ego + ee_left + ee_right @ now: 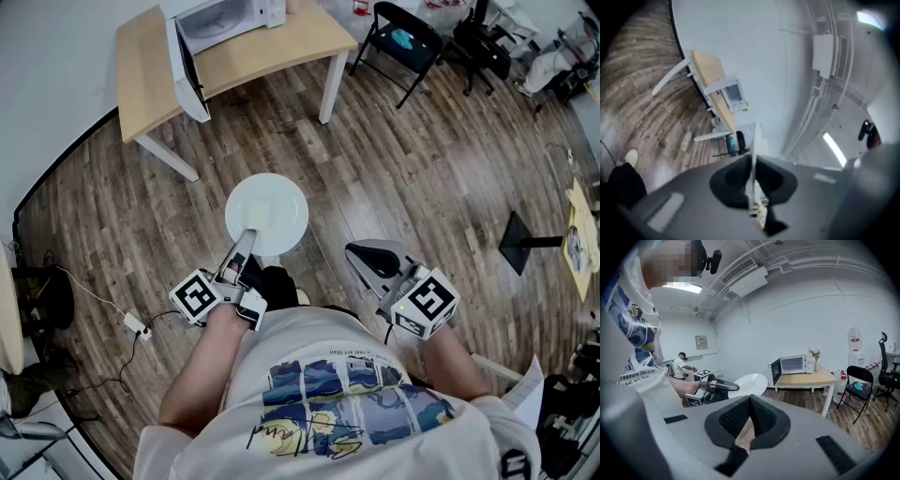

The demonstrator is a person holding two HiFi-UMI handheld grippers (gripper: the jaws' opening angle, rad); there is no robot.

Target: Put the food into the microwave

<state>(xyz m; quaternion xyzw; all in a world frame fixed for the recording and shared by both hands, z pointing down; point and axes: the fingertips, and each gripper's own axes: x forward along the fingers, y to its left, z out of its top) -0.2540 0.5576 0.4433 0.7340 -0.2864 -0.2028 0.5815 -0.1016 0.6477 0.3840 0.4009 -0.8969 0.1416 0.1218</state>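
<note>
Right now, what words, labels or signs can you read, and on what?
"treasure like a": T-shirt, right gripper view; rest blurred.
Script on T-shirt front, head view: unreadable.
Wall sign, water bottle label: too small.
Microwave: no readable brand.
Marker cubes: patterns, no words.

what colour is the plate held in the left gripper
White. The plate shows best in the head view.

The head view looked steeply down from above at the floor. Both gripper views faced roughly level ahead. All three shared the distant microwave on its worktop.
</note>
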